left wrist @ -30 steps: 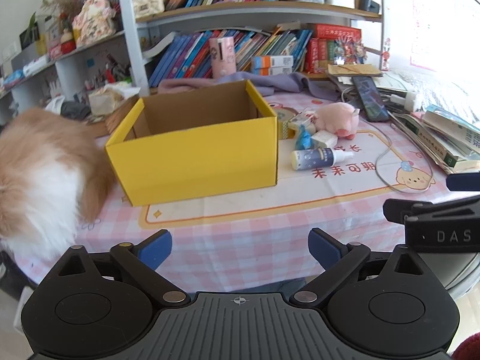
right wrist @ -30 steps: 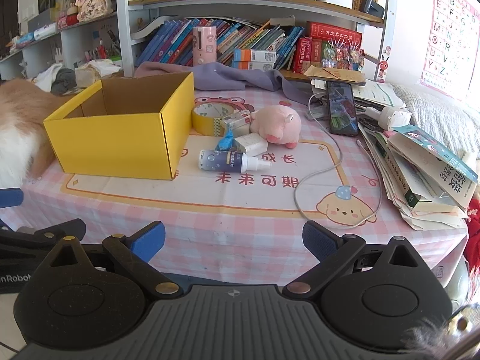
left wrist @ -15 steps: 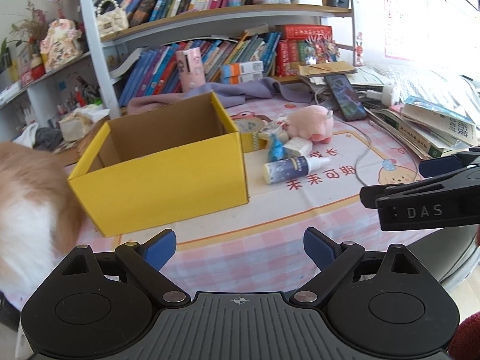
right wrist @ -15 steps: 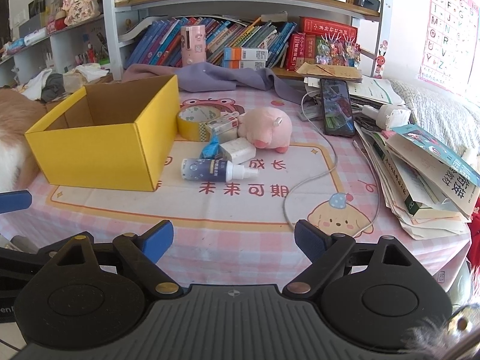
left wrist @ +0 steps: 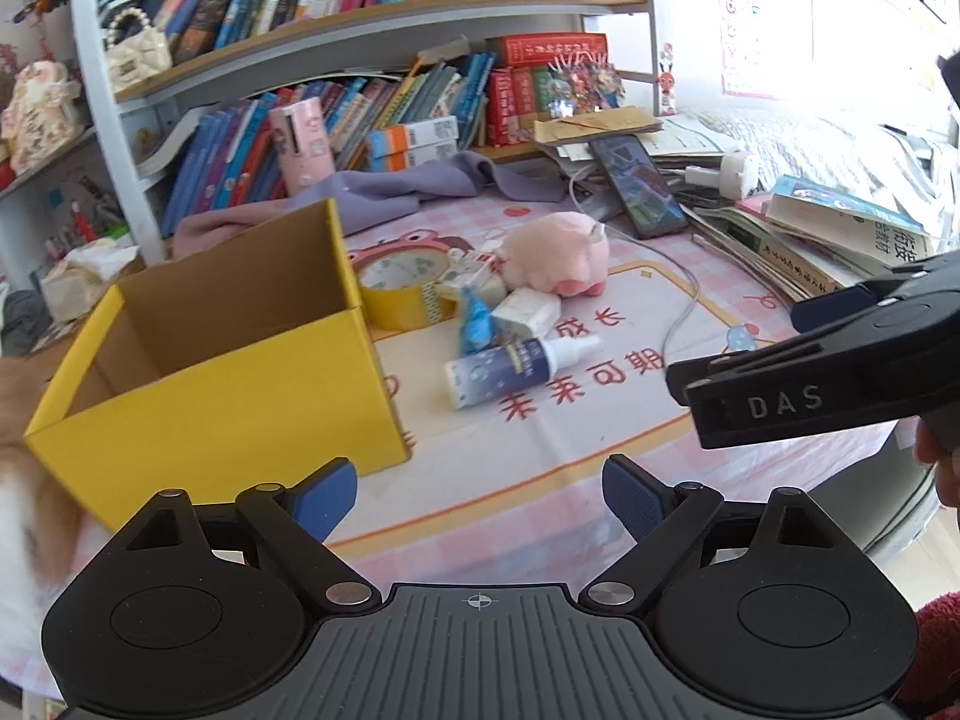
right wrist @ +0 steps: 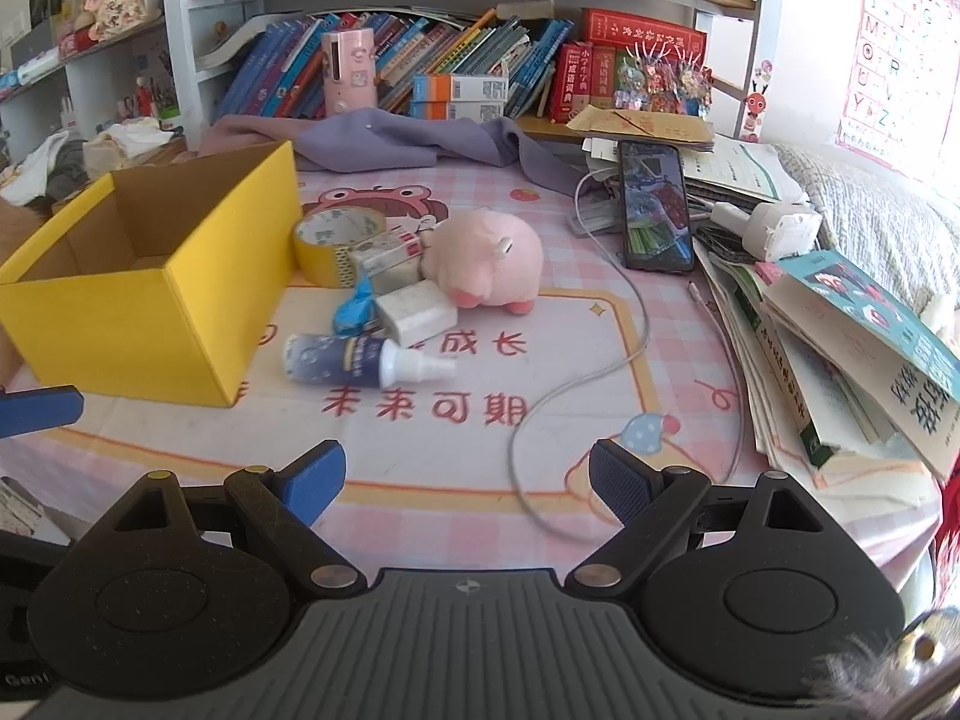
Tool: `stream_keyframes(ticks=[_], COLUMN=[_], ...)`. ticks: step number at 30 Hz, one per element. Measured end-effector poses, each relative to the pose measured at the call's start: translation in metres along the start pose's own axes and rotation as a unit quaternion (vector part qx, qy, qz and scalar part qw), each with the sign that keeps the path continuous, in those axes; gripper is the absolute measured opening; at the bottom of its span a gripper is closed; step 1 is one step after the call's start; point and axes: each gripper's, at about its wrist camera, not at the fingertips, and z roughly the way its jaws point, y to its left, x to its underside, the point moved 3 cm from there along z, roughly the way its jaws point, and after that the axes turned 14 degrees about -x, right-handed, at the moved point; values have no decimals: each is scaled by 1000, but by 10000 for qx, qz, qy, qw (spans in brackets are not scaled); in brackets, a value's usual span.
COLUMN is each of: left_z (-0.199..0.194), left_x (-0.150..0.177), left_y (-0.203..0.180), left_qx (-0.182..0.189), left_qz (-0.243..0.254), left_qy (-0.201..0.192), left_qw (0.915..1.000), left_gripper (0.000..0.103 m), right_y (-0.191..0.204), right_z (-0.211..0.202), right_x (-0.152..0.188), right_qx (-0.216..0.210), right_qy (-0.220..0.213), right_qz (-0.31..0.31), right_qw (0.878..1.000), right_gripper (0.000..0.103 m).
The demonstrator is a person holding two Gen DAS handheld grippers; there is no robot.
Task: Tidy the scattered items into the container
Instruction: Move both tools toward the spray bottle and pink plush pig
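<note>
An open, empty yellow box (left wrist: 228,378) (right wrist: 138,306) stands on the pink table mat. To its right lie a tape roll (right wrist: 336,243) (left wrist: 402,291), a pink plush pig (right wrist: 486,261) (left wrist: 555,252), a white carton (right wrist: 417,312), a blue wrapper (right wrist: 354,309) and a spray bottle (right wrist: 360,360) (left wrist: 510,366). My left gripper (left wrist: 477,495) is open and empty, near the box's front corner. My right gripper (right wrist: 465,480) is open and empty, short of the spray bottle; it also shows in the left wrist view (left wrist: 840,378).
A white cable (right wrist: 576,384) loops across the mat. A phone (right wrist: 654,204) and stacked books (right wrist: 840,354) lie at the right. A purple cloth (right wrist: 408,141) and bookshelves are behind. A furry cat (left wrist: 24,498) is at the box's left.
Both grippers have moved forward toward the table, so the box and items appear larger. The left view has swung right, away from the cat. Both stay open.
</note>
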Motion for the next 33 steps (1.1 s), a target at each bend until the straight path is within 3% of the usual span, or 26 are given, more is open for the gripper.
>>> stream_keyframes(ticks=[11,20,33], left_z=[41,73,124], left_x=[-34,-59,-74], left_y=[-38,-61,-70], left_qx=[131,-137,-529], left_qz=[273,426,344], left_qy=[60,249,929], left_qw=[9995,9987,9937], left_gripper=[90,90,90], right_y=[-44,-76,-103], right_z=[39,74,129], right_x=[-38,-68,-100], right_qx=[-200,-561,-1148], right_qy=[191,331,570], right_qz=[-134,-214,-353], right_qw=[9995,9976,9911], right_gripper=[89,89,92])
